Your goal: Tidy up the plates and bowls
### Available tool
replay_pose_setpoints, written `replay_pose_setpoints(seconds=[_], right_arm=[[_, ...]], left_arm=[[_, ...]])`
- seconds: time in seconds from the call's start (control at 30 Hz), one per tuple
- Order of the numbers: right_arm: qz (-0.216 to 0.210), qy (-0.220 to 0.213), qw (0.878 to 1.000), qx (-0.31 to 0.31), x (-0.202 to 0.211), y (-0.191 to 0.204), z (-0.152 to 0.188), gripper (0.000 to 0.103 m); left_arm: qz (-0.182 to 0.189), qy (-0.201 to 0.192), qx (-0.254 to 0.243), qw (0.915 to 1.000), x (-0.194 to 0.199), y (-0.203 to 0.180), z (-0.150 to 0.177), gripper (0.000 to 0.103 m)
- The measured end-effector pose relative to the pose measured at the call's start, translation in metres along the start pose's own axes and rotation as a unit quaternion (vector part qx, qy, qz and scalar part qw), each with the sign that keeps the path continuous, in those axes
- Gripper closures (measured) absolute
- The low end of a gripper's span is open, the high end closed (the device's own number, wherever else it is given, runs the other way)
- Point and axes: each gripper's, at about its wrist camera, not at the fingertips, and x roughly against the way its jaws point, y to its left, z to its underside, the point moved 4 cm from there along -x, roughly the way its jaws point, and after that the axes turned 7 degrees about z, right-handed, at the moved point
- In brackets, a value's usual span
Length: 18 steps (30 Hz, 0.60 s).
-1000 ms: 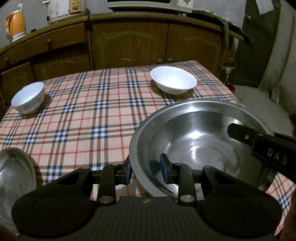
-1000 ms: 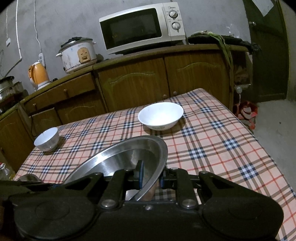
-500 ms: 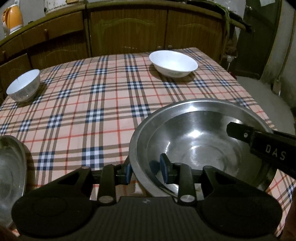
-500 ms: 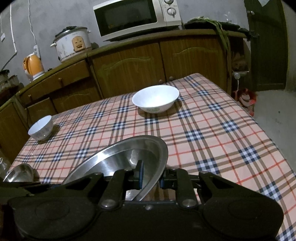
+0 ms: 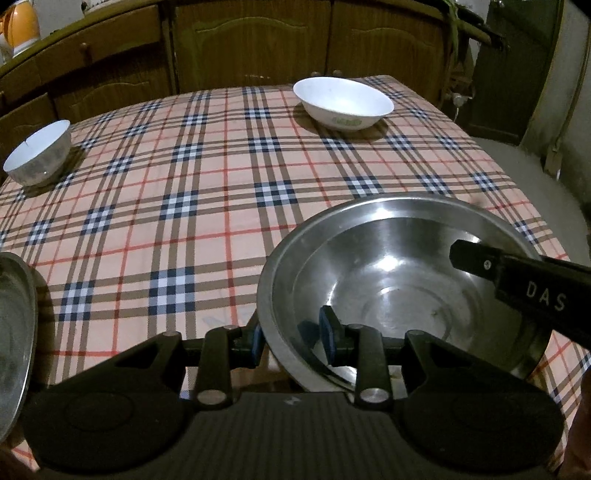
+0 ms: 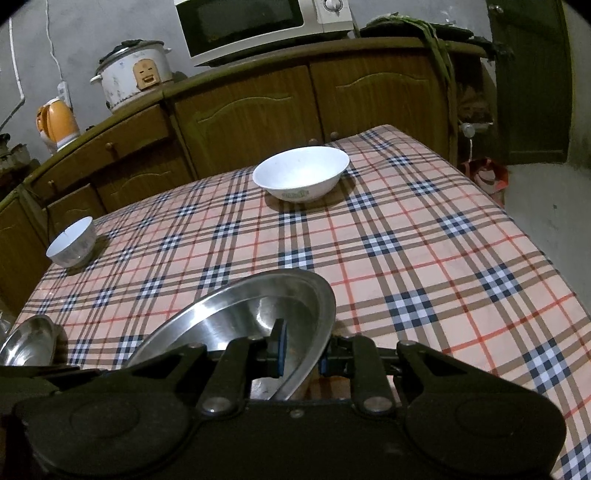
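Note:
A large steel bowl [image 5: 388, 266] hangs low over the near part of the plaid tablecloth [image 5: 207, 206], held by both grippers. My left gripper [image 5: 291, 336] is shut on its near left rim, one pad inside and one outside. My right gripper [image 6: 303, 352] is shut on the opposite rim, and its black finger [image 5: 517, 277] reaches over the bowl in the left wrist view. In the right wrist view the steel bowl [image 6: 229, 317] shows tilted edge-on. A wide white bowl [image 6: 301, 173] stands at the far side of the table, and a small white bowl [image 6: 72, 242] at the far left.
A second steel dish [image 5: 14, 325] lies at the table's near left edge. Wooden cabinets [image 6: 240, 118] run behind the table, carrying a microwave [image 6: 258, 26], a rice cooker [image 6: 133, 74] and an orange kettle [image 6: 57, 123]. To the right, the table ends at a bare floor [image 6: 546, 206].
Both grippers have sunk toward the table with the steel bowl still gripped between them. The view has tipped down, so the white bowls sit higher and larger in frame.

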Motion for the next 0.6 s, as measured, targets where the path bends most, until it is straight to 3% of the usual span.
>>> replay_pose_setpoints(seconds=[0.6], right_arm=[[0.007,0.010,1.000,-0.011,-0.0045,-0.0070,0.0060,0.081]], left_arm=[[0.004,0.009,-0.005,0.9999,-0.0083,-0.0045,0.0049,0.071]])
